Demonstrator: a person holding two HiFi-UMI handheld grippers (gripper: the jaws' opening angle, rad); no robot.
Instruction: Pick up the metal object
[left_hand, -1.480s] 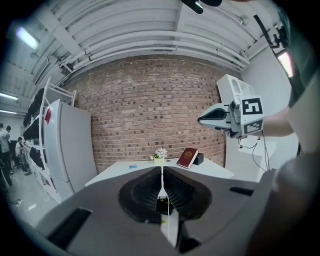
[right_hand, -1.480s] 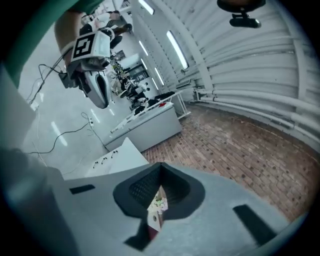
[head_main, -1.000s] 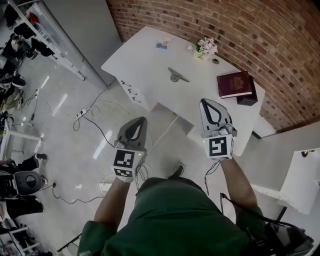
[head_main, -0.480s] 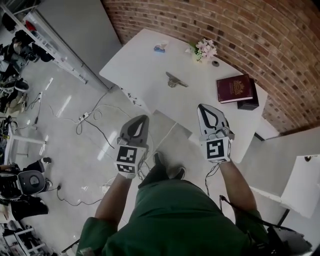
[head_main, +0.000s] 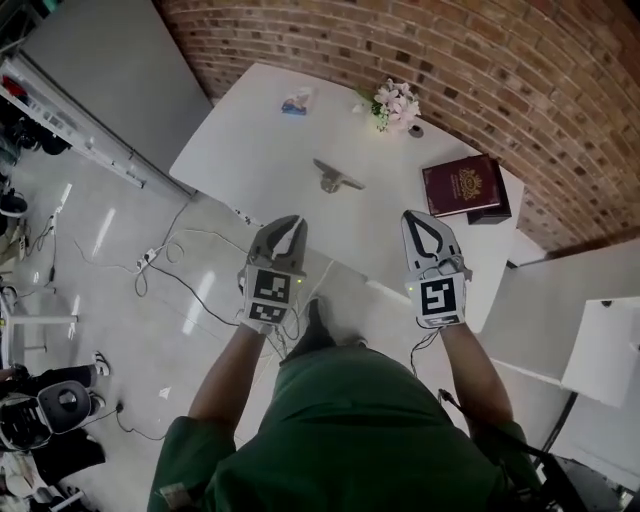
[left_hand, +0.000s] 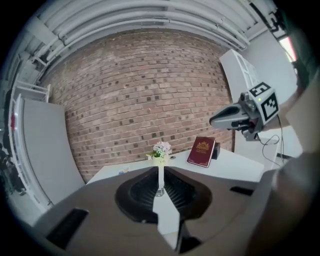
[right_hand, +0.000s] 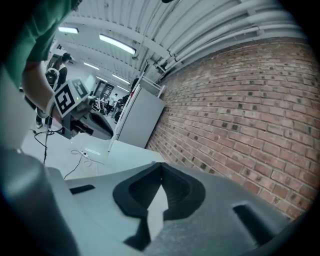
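The left tool (head_main: 289, 224) and the right tool (head_main: 414, 216) are both shut tight and hold nothing. They hang by the white counter (head_main: 250, 135), well apart from the metal object (head_main: 335, 177).

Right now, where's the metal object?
Head view: the metal object lies mid-table, left of the maroon book, nearer the person than the flowers.
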